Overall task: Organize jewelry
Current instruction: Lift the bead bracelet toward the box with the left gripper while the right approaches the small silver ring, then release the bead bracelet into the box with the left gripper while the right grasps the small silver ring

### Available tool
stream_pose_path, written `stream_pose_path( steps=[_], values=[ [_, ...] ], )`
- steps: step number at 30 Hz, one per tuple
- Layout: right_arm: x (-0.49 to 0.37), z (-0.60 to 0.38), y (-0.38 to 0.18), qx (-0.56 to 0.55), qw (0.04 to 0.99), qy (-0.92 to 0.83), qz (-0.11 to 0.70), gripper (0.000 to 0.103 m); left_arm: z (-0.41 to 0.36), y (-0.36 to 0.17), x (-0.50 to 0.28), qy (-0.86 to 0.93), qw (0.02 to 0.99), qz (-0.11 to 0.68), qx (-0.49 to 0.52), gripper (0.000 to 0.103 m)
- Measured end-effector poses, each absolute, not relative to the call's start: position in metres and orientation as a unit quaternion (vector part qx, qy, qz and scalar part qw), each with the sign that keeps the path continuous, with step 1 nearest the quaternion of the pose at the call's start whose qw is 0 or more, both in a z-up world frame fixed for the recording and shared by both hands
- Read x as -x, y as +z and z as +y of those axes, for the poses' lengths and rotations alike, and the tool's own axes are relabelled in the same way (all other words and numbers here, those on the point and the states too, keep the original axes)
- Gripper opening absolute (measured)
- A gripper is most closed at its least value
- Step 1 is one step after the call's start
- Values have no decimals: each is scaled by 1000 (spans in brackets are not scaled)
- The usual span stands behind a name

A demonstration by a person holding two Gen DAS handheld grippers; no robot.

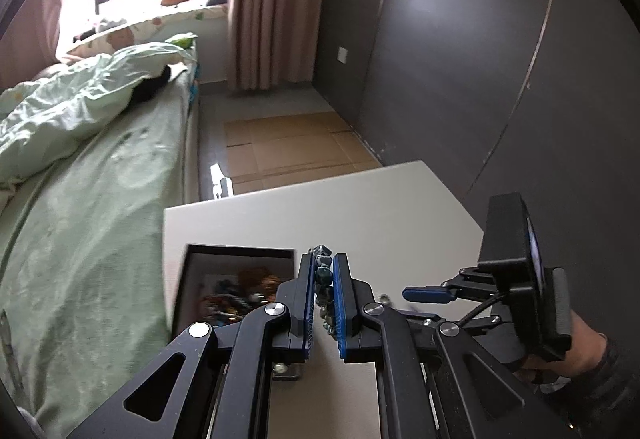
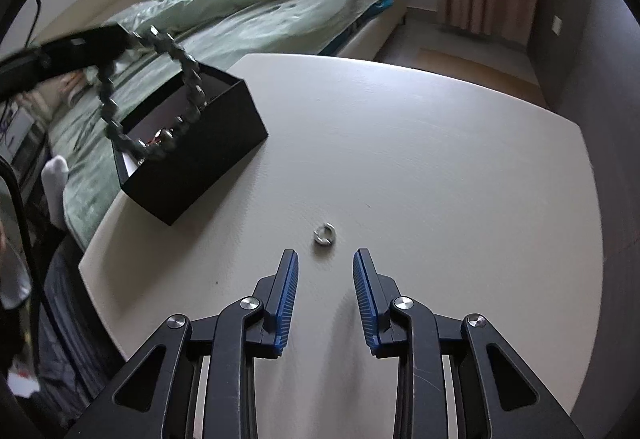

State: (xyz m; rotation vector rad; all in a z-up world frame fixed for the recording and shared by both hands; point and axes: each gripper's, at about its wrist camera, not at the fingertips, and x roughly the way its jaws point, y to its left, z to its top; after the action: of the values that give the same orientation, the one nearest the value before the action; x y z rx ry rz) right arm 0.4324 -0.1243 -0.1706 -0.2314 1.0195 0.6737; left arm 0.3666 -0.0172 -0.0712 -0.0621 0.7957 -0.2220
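Note:
My left gripper (image 1: 323, 259) is shut on a dark green beaded bracelet (image 1: 323, 279) and holds it in the air beside the open black jewelry box (image 1: 240, 251). In the right wrist view the bracelet (image 2: 188, 67) hangs as a loop from the left gripper (image 2: 132, 37) above the box (image 2: 200, 167), which holds several colourful pieces. My right gripper (image 2: 325, 255) is open, low over the white table (image 2: 440, 159), with a small silver ring (image 2: 324, 233) just beyond its fingertips. The right gripper (image 1: 424, 294) also shows in the left wrist view.
A bed with green bedding (image 2: 260, 19) runs along the table's left side. A dark wardrobe wall (image 1: 440, 59) stands to the right. Flattened cardboard (image 1: 288, 147) lies on the floor beyond the table. The box sits near the table's left edge.

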Motion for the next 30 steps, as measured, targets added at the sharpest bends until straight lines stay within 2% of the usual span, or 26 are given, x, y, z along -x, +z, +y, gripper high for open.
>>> stream_pose_path(
  steps=[10, 16, 23, 24, 25, 26, 28, 30],
  values=[
    [-438, -102, -176, 165, 804, 310, 479, 26, 31, -72, -361, -77, 920, 379, 59, 9],
    [-439, -96, -174, 192, 802, 295, 482, 14, 49, -78, -361, -69, 920, 380, 76, 9],
    [-437, -93, -153, 171, 811, 297, 474, 14, 60, -89, -366, -79, 907, 402, 98, 12],
    [-436, -91, -147, 167, 813, 300, 470, 14, 62, -90, -367, -76, 904, 407, 102, 14],
    [-435, -89, -139, 162, 816, 305, 464, 14, 64, -91, -368, -72, 903, 409, 104, 27],
    [-435, -87, -133, 160, 818, 307, 460, 14, 65, -91, -367, -71, 904, 408, 106, 44],
    [-433, -80, -120, 158, 822, 313, 449, 14, 70, -88, -361, -74, 908, 395, 115, 58],
    [-431, -70, -106, 151, 825, 324, 436, 14, 73, -86, -358, -75, 910, 390, 118, 59]
  ],
)
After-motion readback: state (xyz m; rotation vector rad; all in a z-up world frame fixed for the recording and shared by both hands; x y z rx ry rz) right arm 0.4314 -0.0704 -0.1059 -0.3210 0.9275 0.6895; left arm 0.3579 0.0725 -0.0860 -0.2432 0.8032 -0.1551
